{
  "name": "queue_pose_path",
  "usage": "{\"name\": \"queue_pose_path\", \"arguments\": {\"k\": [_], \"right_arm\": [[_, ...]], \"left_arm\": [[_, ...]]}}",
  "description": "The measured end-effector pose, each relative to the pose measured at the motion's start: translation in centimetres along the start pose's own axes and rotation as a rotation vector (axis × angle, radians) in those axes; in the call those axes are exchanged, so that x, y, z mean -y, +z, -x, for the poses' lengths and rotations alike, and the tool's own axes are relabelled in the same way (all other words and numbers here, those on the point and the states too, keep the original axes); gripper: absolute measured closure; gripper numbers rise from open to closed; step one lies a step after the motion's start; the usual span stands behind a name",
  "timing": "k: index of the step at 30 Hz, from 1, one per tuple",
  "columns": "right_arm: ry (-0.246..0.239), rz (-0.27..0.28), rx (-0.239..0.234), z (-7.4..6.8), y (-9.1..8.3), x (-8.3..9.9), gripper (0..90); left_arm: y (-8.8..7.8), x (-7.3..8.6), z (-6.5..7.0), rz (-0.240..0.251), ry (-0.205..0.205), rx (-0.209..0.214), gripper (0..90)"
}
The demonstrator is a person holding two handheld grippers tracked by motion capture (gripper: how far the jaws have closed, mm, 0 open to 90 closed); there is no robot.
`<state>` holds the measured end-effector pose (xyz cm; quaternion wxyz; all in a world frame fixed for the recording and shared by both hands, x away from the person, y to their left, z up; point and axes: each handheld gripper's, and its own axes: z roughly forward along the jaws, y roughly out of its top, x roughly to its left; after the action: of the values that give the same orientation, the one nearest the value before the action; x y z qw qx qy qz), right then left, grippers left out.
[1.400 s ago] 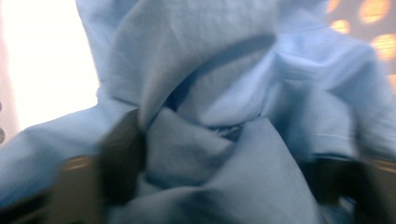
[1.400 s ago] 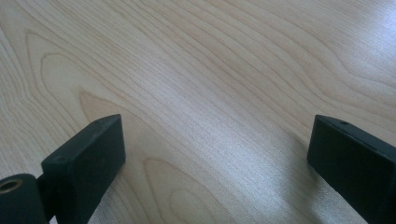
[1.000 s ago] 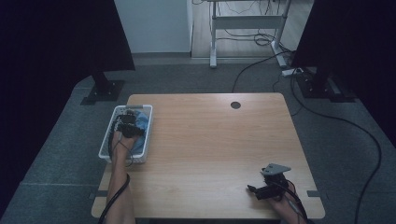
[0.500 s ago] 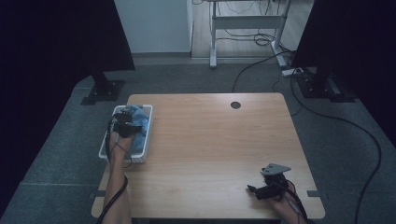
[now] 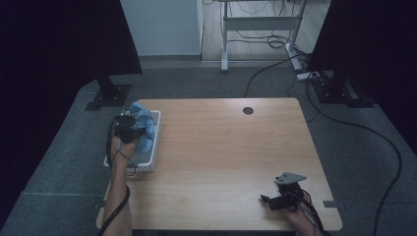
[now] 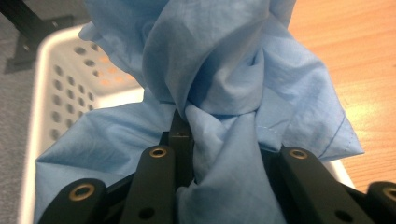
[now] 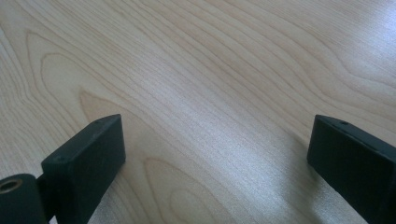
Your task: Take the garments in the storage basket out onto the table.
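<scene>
High view: a light wooden table (image 5: 221, 162) stands on grey carpet, with dark stands behind it. The left gripper (image 5: 129, 129) hangs over the white basket (image 5: 151, 147) at the table's left edge, with the blue cloth (image 5: 145, 129) bunched at its tips. The right gripper (image 5: 275, 200) rests near the table's front right corner, well apart from the work.

Left gripper view: the jaws are clamped on a twisted fold of the cloth (image 6: 224, 93), which hangs over the perforated basket (image 6: 60, 70) below and beyond the tips.

Right gripper view: the jaws stand wide apart over bare table (image 7: 210, 93), nothing between them.

Judgement: the step in hand is lifting the cloth out of the basket; next it needs carrying clear of the rim onto the table.

Against the earlier frame, the left gripper sits higher and the cloth is drawn up with it; the right has not moved.
</scene>
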<state>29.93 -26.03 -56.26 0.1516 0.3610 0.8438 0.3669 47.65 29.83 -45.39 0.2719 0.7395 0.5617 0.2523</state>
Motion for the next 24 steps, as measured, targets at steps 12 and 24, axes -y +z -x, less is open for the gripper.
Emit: {"name": "queue_pose_path", "arguments": {"k": [12,24], "right_arm": [[0.001,0.0,0.001,0.0,0.0,0.0,4.3],[0.002,0.0,0.002,0.0,0.0,0.0,4.3]], "left_arm": [[-2.8,-0.4,0.1,0.074,0.003,0.023,67.7],[-4.3,-1.3,2.9,0.141,0.06,0.049,67.4]]}}
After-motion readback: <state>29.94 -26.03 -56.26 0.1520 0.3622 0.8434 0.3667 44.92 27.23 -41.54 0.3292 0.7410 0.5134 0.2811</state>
